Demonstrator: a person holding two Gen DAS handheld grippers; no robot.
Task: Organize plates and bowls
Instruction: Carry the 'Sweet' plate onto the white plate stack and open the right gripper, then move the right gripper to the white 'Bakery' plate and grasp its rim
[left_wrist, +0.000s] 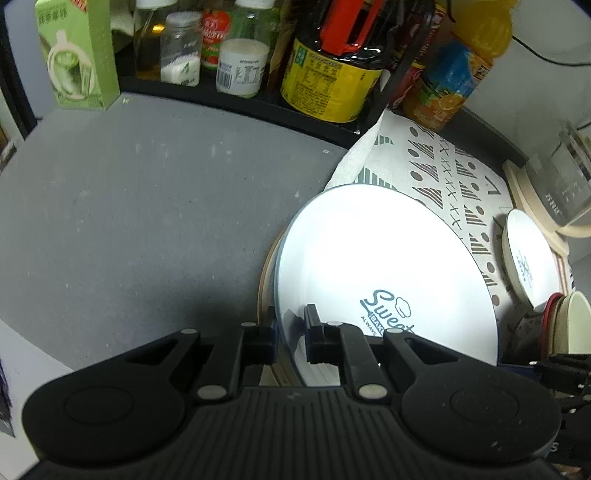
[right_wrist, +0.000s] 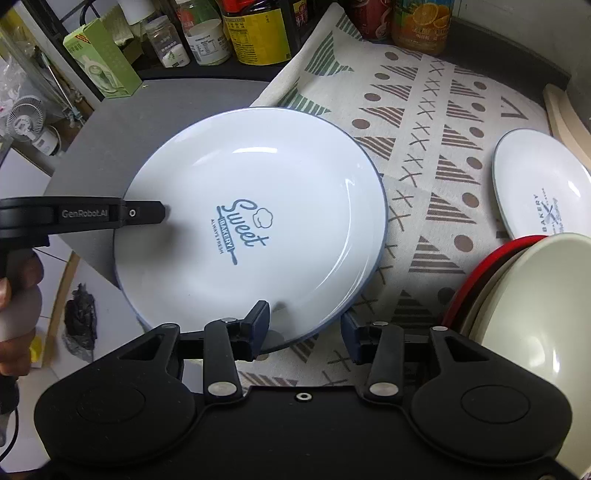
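1. Large plate (left_wrist: 388, 266), left wrist view: tilted, its rim clamped between the left tool (left_wrist: 291, 332) fingers, above the grey worktop (left_wrist: 147, 206).
2. Right wrist view: large plate (right_wrist: 251, 221) overlaps the patterned cloth (right_wrist: 436, 155); right tool (right_wrist: 306, 328) gapes wide at its near rim; small plate (right_wrist: 543, 184) lies apart.

You're at a home kitchen counter: condiment bottles (left_wrist: 328, 74), salt jar (left_wrist: 181, 51), orange juice bottle (right_wrist: 421, 22), patterned dish towel (right_wrist: 424, 122), glass kettle (left_wrist: 561, 184).

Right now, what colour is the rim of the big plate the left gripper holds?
Thin blue line around a white plate; clearest in the right wrist view.
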